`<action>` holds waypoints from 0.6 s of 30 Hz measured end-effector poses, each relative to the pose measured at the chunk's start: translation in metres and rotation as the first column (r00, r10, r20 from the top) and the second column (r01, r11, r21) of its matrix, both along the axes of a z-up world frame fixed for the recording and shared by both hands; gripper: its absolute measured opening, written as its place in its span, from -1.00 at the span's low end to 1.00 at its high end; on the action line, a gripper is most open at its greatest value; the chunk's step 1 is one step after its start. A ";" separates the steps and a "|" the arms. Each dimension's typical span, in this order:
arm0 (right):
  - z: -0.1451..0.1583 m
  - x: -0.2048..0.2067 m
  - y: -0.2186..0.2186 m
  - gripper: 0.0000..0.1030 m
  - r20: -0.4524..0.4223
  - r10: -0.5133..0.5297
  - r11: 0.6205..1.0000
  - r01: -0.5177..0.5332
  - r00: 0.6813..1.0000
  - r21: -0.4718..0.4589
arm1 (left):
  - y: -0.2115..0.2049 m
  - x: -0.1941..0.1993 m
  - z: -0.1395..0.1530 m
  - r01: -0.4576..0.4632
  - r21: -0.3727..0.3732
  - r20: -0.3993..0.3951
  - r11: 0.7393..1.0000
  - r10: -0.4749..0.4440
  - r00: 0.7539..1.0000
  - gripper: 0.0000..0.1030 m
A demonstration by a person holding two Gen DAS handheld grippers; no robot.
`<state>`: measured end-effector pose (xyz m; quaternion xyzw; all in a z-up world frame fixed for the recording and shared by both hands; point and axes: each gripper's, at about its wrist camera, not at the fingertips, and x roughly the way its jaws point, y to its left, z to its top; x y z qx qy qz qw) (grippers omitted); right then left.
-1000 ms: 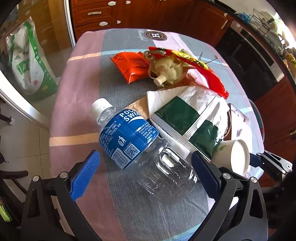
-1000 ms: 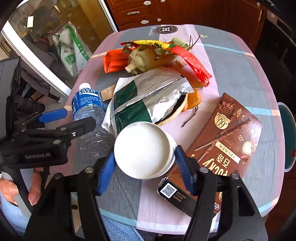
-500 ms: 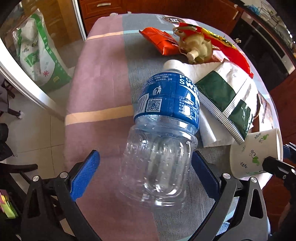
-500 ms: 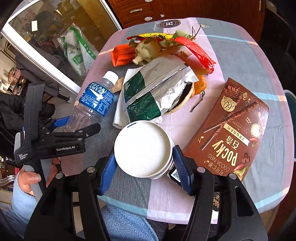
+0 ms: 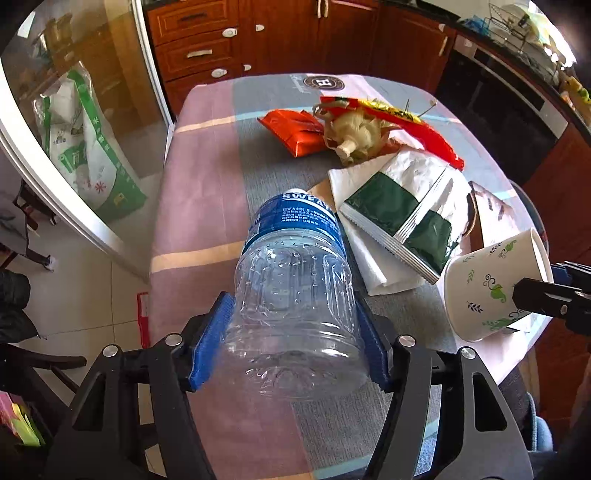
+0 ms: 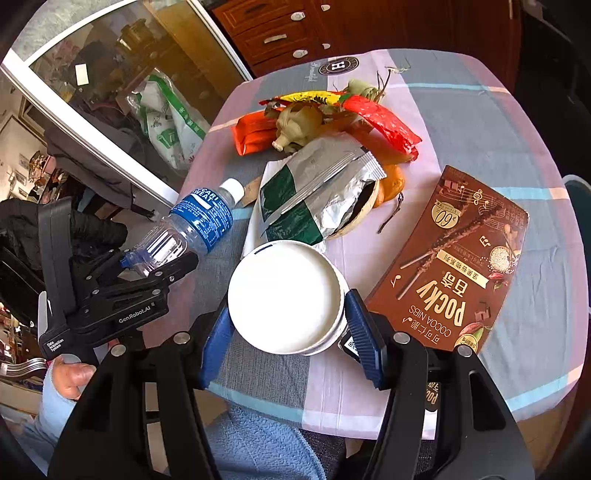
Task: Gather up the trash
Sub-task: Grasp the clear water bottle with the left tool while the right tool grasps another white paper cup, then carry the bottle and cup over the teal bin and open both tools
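A clear plastic bottle (image 5: 291, 288) with a blue label sits base-first between my left gripper's (image 5: 291, 343) blue pads. The jaws are closing and both pads press its sides. In the right wrist view the bottle (image 6: 192, 225) hangs tilted at the table's left edge, held by the left gripper (image 6: 147, 273). My right gripper (image 6: 290, 339) is shut on a white paper cup (image 6: 284, 295) with green leaf prints, seen bottom-first. That cup (image 5: 487, 288) also shows at the right of the left wrist view. Several pieces of trash lie on the striped tablecloth (image 5: 199, 192).
On the table lie a green and silver foil packet (image 6: 317, 192) on a white napkin (image 5: 365, 258), an orange wrapper (image 5: 295, 133), a red and yellow wrapper (image 5: 424, 129), a pale husk (image 5: 354, 133) and a brown Pocky box (image 6: 454, 258). Wooden cabinets (image 5: 258, 33) stand behind.
The left gripper's jaws have come in onto the bottle, which has swung base-first toward the camera and left the table. The right gripper has risen slightly with the cup.
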<state>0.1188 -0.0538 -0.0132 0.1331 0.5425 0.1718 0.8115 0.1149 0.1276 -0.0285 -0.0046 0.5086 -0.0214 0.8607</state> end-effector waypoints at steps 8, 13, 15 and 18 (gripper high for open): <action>0.017 -0.004 -0.017 0.10 0.049 -0.021 0.999 0.018 0.999 0.049 | -0.014 -0.013 0.039 0.027 0.003 0.073 1.000 -0.027 0.997 0.27; 0.032 -0.007 -0.048 0.10 0.091 -0.087 0.993 0.080 0.992 0.088 | -0.047 -0.012 0.060 0.094 0.015 0.112 0.995 -0.096 0.989 0.27; 0.037 -0.009 -0.063 0.10 0.105 -0.120 0.989 0.110 0.987 0.101 | -0.063 -0.010 0.066 0.123 0.023 0.124 0.992 -0.124 0.984 0.27; 0.044 -0.012 -0.089 0.10 0.127 -0.170 0.981 0.156 0.977 0.118 | -0.085 -0.006 0.076 0.165 0.018 0.137 0.986 -0.165 0.977 0.27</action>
